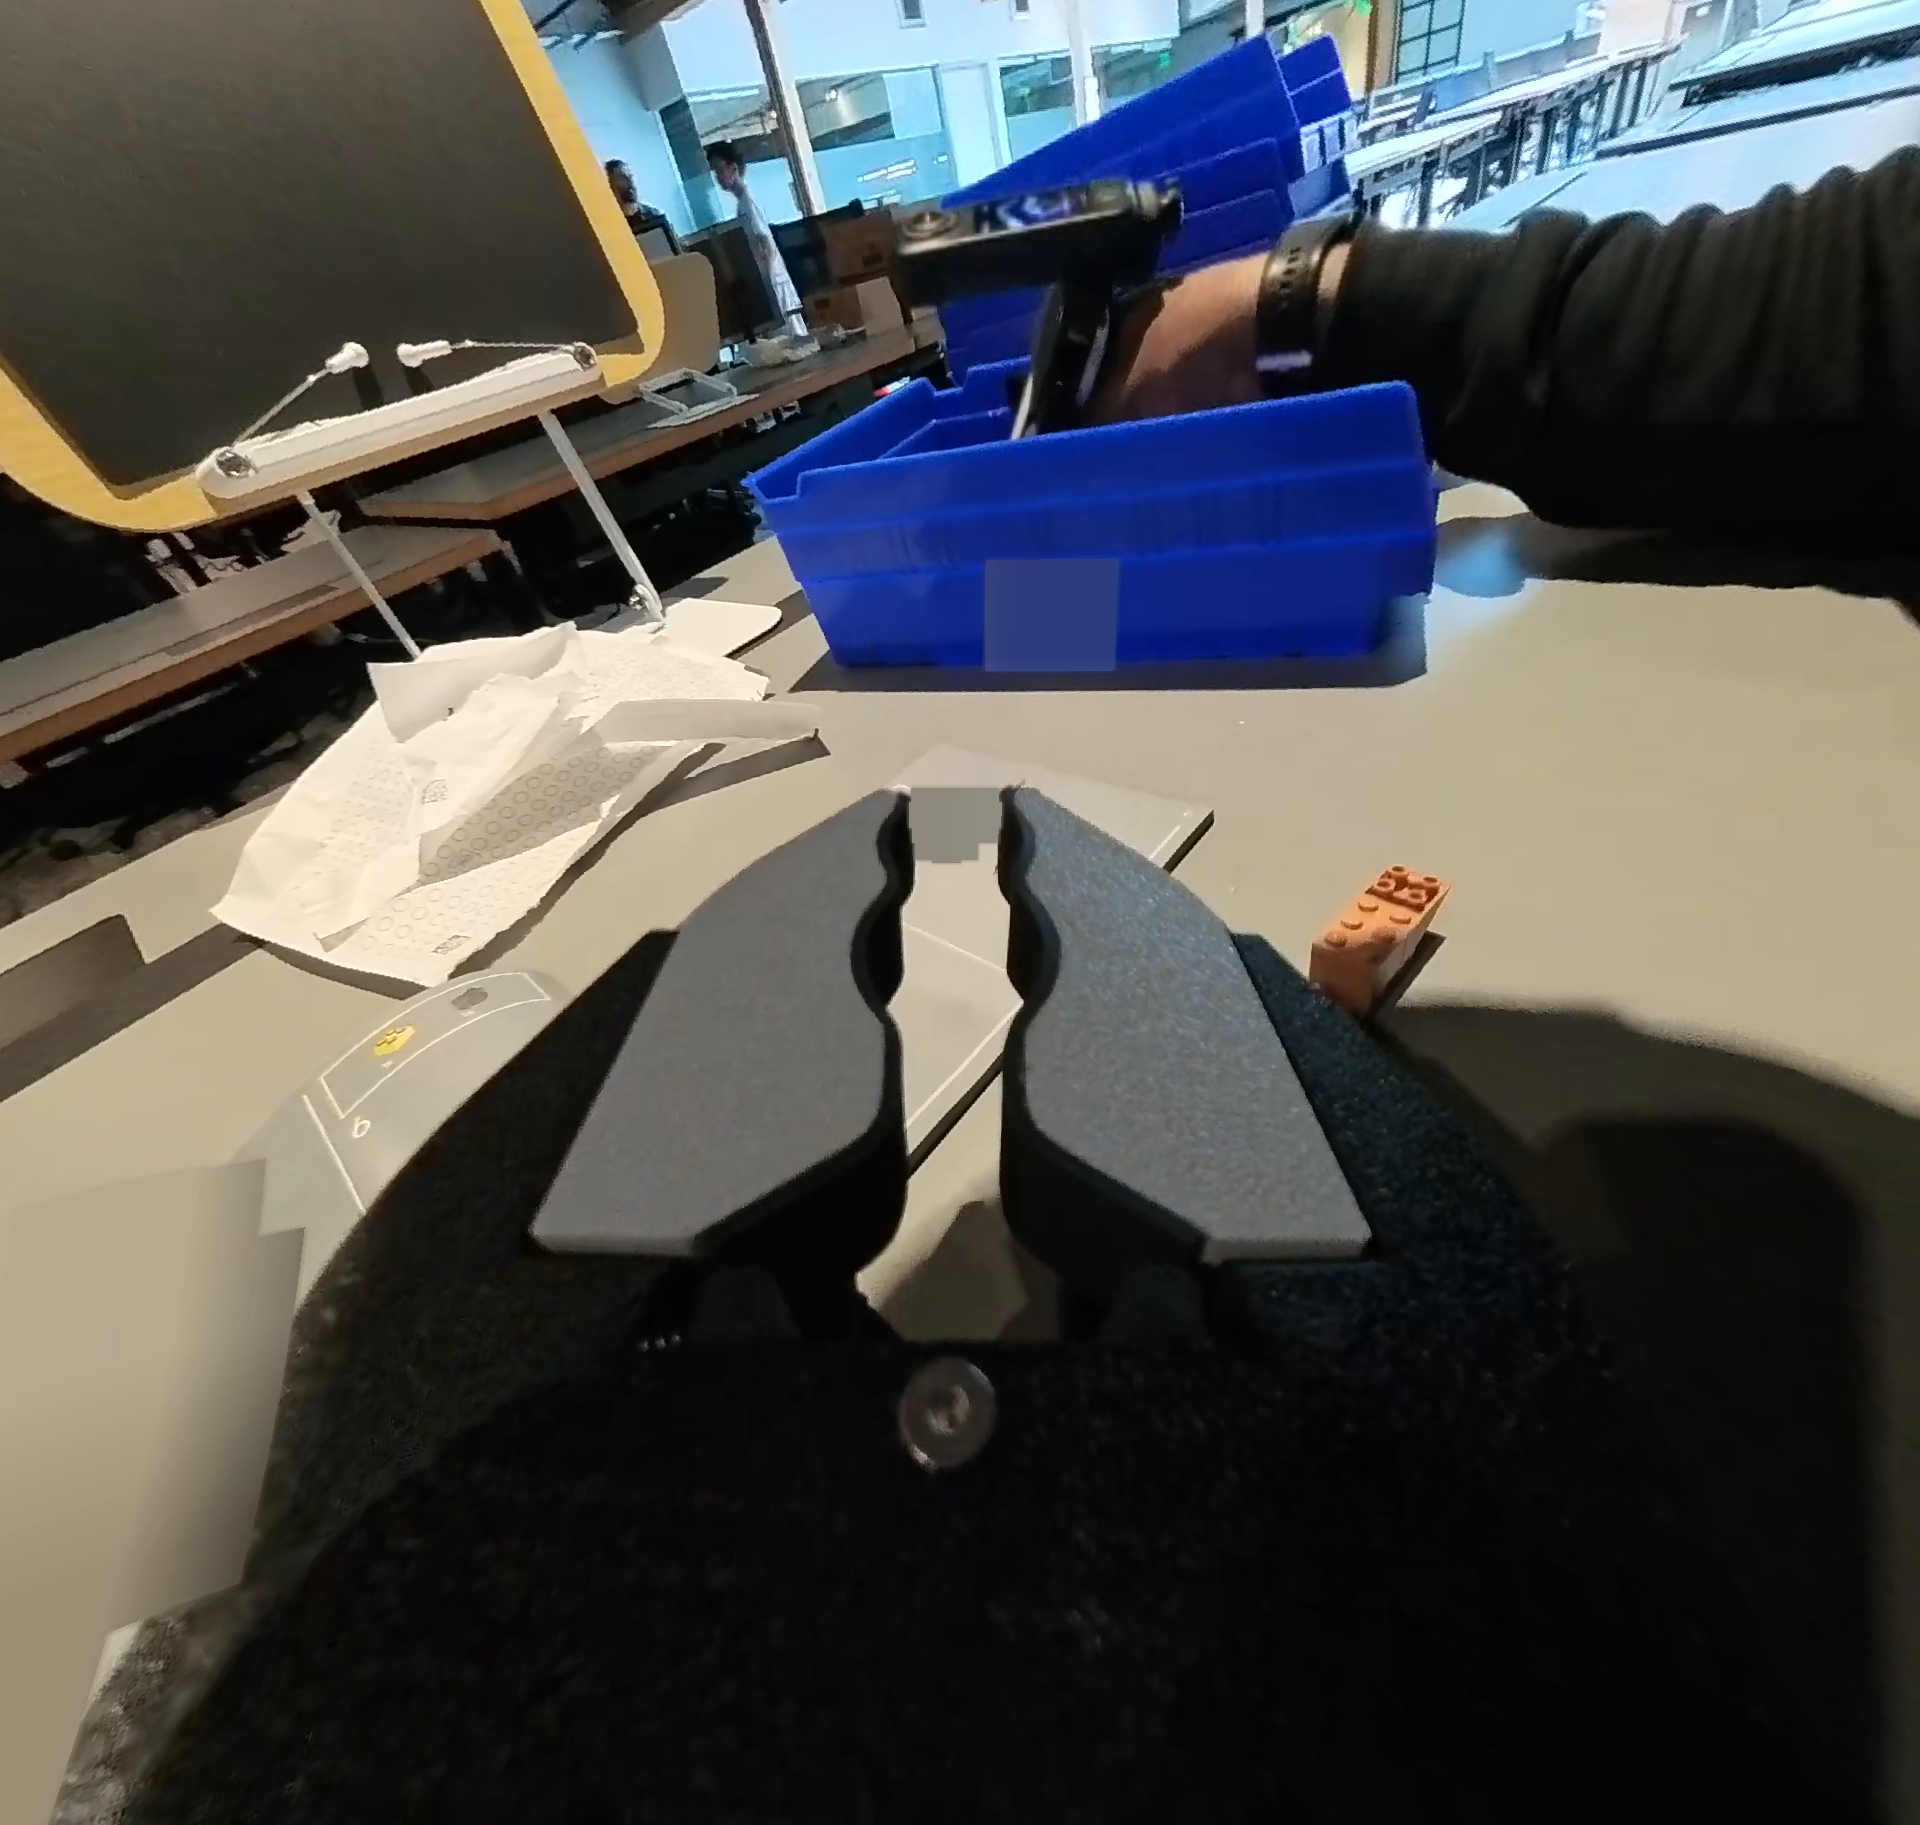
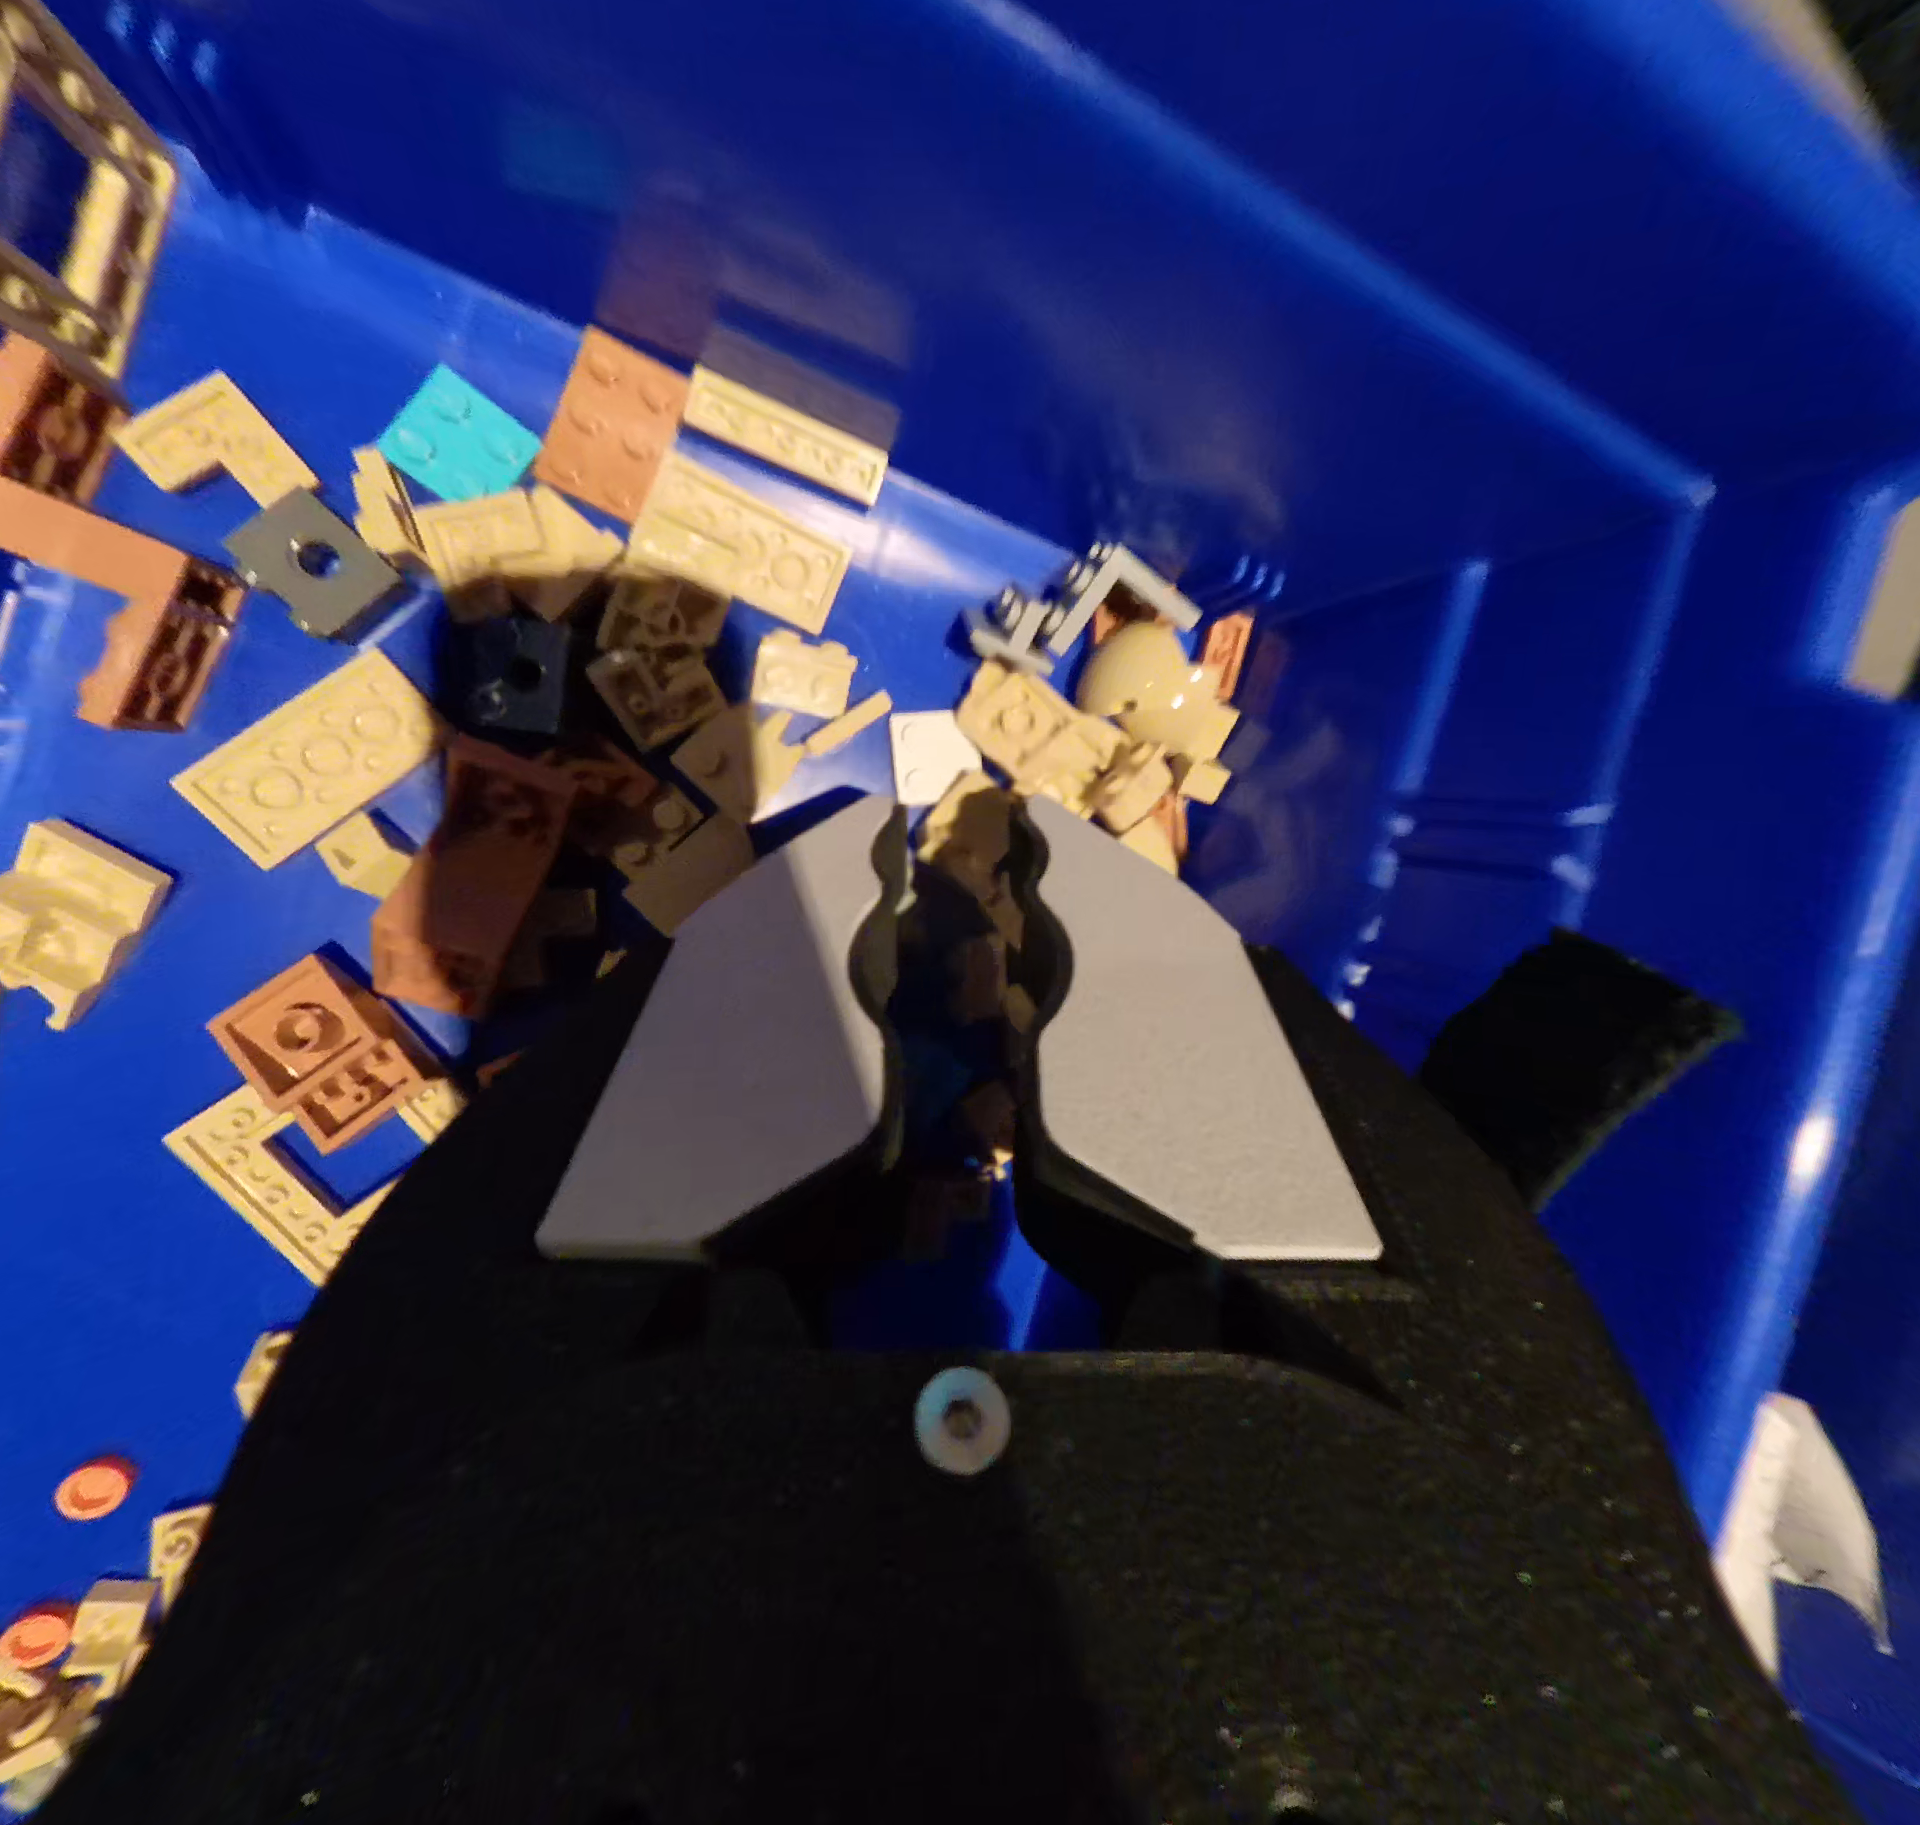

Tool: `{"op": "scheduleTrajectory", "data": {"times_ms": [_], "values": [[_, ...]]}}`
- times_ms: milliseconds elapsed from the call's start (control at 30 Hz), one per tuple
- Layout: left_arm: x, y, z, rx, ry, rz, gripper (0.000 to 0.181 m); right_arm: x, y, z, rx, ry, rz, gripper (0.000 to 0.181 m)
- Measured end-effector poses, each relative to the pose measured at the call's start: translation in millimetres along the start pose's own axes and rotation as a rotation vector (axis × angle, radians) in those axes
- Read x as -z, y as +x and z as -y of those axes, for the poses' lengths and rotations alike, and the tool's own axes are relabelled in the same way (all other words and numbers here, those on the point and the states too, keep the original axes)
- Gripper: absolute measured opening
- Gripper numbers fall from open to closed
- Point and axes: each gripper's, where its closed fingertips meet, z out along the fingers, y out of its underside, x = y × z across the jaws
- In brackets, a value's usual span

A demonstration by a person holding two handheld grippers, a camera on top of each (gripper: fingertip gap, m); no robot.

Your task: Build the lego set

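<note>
My right gripper (image 2: pixel 966 825) is inside the blue bin (image 2: pixel 1195 248), low over a heap of loose Lego pieces (image 2: pixel 644 632) in tan, brown, grey and teal. Its jaws are nearly together on a small tan piece (image 2: pixel 971 840) pinched at the tips. It also shows in the left wrist view (image 1: pixel 1023 419), reaching down into the bin (image 1: pixel 1101 549). My left gripper (image 1: pixel 954 804) hovers over a grey instruction booklet (image 1: pixel 1101 809) on the table, jaws closed to a narrow slit with nothing between them. A small orange-brown brick assembly (image 1: pixel 1380 928) stands just right of it.
Crumpled white paper bags (image 1: pixel 478 809) lie left of the booklet. A tilted dark board on a white stand (image 1: pixel 281 217) rises at the far left. More blue bins (image 1: pixel 1247 144) are stacked behind. A person's dark sleeve (image 1: pixel 1662 362) crosses the right side. Tip to tip, the grippers are about 40 centimetres apart.
</note>
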Motion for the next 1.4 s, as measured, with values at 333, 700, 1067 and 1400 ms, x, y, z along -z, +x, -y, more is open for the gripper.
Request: {"op": "scheduleTrajectory", "data": {"times_ms": [333, 700, 1067, 1400], "values": [[-1.1, 2.8, -1.6, -0.022, -0.014, -0.006, 0.014, -0.8, -1.6, -1.2, -0.066, 0.017, 0.047, 0.015], [-0.6, 2.1, -1.0, -0.020, -0.009, -0.004, 0.015, 5.9, 2.0, -0.6, -0.084, 0.043, 0.023, 0.007], [-0.9, 2.9, -1.1, -0.031, -0.011, -0.002, 0.014, 57.7, -7.9, 33.6, -0.155, 0.301, 0.121, 0.007], [1.3, 0.4, 7.1, -0.009, 0.015, 0.015, 0.014, 226.2, -84.6, 75.5, -0.356, 0.865, 0.907, 0.007]]}}
